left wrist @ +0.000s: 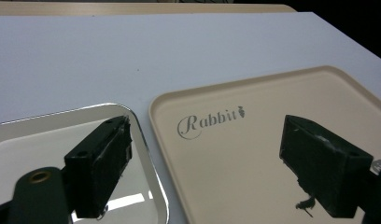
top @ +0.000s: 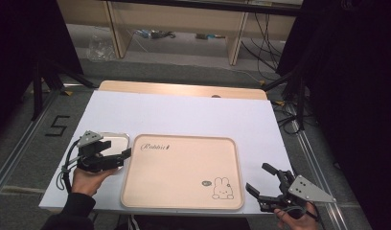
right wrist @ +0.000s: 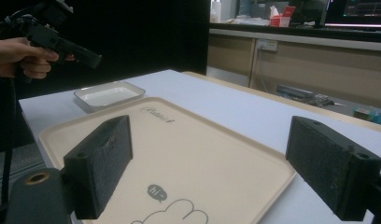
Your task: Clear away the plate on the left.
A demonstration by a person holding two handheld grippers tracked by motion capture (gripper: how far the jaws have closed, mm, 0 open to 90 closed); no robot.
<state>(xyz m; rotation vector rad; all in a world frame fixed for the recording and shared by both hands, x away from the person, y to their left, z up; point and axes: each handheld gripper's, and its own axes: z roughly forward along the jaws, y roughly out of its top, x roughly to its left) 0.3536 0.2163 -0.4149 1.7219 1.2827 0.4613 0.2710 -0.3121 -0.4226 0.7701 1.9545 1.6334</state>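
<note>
**Two Tools Over a White Bench**

A white bench (top: 184,115) stands in a dark room with wooden shelves behind it. A big tan tray (top: 181,172) with a bunny picture lies in the middle. A small shiny dish (top: 114,141) sits just beside the tray's left edge. The left tool (top: 118,155) hangs over the dish and the tray's edge, jaws wide, holding nothing. The right tool (top: 260,181) is near the tray's right corner, also wide and holding nothing.

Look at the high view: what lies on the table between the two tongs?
The beige tray lies between the left tongs and the right tongs. The high view shows it bare except for its printed rabbit.
</note>
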